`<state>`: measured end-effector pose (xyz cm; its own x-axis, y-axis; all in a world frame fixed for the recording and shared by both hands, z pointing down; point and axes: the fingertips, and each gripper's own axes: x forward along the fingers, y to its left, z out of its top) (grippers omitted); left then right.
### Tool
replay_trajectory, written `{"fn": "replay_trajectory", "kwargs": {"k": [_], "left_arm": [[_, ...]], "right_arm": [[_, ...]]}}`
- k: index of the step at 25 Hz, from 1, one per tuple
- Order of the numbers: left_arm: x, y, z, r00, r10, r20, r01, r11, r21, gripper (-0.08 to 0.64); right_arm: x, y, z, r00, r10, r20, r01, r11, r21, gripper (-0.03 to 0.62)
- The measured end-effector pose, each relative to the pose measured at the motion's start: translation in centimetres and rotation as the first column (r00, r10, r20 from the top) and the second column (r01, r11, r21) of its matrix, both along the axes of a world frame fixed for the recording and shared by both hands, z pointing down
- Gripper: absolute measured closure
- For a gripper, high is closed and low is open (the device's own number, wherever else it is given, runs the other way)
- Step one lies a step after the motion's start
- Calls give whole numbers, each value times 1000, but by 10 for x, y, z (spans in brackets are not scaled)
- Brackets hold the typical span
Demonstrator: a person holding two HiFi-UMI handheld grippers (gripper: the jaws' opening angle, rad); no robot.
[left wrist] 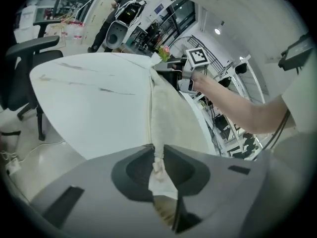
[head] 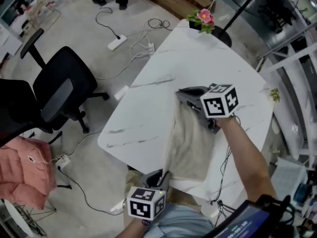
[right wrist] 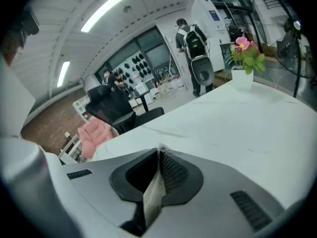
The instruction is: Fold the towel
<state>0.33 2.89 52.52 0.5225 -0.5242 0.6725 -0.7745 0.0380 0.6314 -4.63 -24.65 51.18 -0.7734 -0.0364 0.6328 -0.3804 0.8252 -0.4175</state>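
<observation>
A beige towel point(head: 188, 143) lies stretched in a long strip on the white marble table point(head: 198, 58), from the near edge toward the middle. My left gripper point(head: 163, 176) hangs at the table's near edge, shut on the towel's near end point(left wrist: 166, 113), which bunches between its jaws point(left wrist: 157, 151). My right gripper point(head: 182, 94) is over the middle of the table, shut on the towel's far end; a strip of the cloth point(right wrist: 154, 195) shows pinched between its jaws point(right wrist: 158, 155). In the left gripper view the right gripper point(left wrist: 167, 67) sits at the far end of the taut towel.
A potted pink flower point(head: 204, 20) stands at the table's far corner. Black office chairs point(head: 59, 90) and a pink jacket point(head: 25, 172) are to the left. A power strip and cables point(head: 117, 42) lie on the floor. A person point(left wrist: 124, 19) stands beyond the table.
</observation>
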Motion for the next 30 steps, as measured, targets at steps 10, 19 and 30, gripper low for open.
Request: {"fn": "replay_trajectory", "kwargs": {"k": [10,19,30], "left_arm": [[-1,4,-7,998,-59,-15,60,997,42,495],[-7,6,-42,981,-187,-60,192,976,100,508],[-15,31,13,909,-374,-182,373,927,-41,509]], "right_arm": [[1,-4,-41,994,1,114,-2,1000,7,468],[76,57,-70,993,-118,15,113,976,188,534],[109,66,25,973,-160,-169,189,965,179,541]]}}
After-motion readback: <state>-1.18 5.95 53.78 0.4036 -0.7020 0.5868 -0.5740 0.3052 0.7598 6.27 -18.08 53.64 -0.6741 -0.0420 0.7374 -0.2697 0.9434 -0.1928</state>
